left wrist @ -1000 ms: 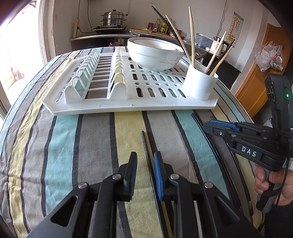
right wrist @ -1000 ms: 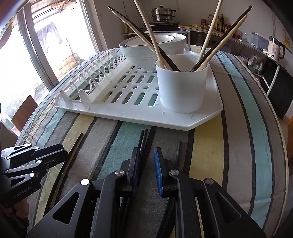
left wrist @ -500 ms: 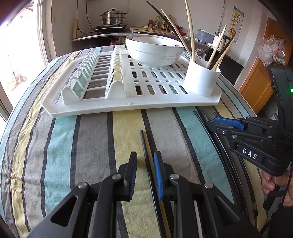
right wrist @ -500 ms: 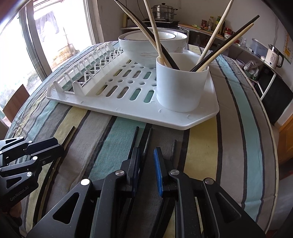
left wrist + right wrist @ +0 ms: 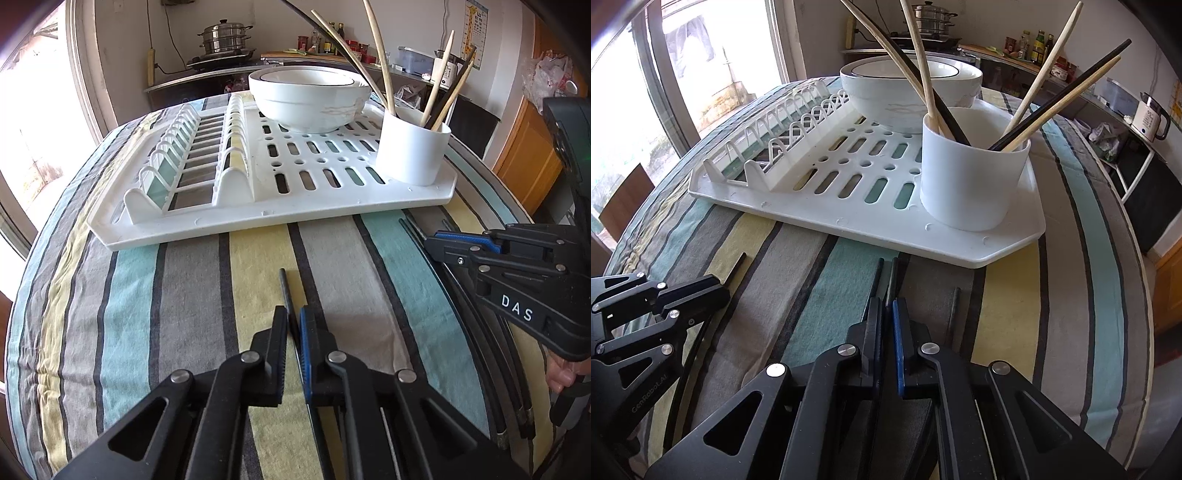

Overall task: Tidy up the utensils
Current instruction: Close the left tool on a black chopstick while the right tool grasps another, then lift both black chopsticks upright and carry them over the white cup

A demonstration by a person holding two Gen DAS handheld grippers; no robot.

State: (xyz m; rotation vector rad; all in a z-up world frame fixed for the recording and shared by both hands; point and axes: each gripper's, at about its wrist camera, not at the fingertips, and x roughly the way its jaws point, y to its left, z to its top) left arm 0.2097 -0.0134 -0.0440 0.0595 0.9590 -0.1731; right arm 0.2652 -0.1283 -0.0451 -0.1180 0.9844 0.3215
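My left gripper is shut on a single black chopstick lying on the striped tablecloth; its tip sticks out ahead of the fingers. My right gripper is shut on a pair of black chopsticks whose tips point at the white drying rack. Another black chopstick lies on the cloth just right of it. A white cup on the rack's near right corner holds several wooden and black chopsticks; it also shows in the left wrist view. The right gripper appears at the right of the left wrist view.
White stacked bowls sit at the rack's far side. The rack's slotted plate section is on the left. The left gripper shows at the lower left of the right wrist view. The table edge curves down on the right.
Both grippers' jaws have closed from a narrow gap onto their chopsticks. Both views sit lower and a little nearer the rack.
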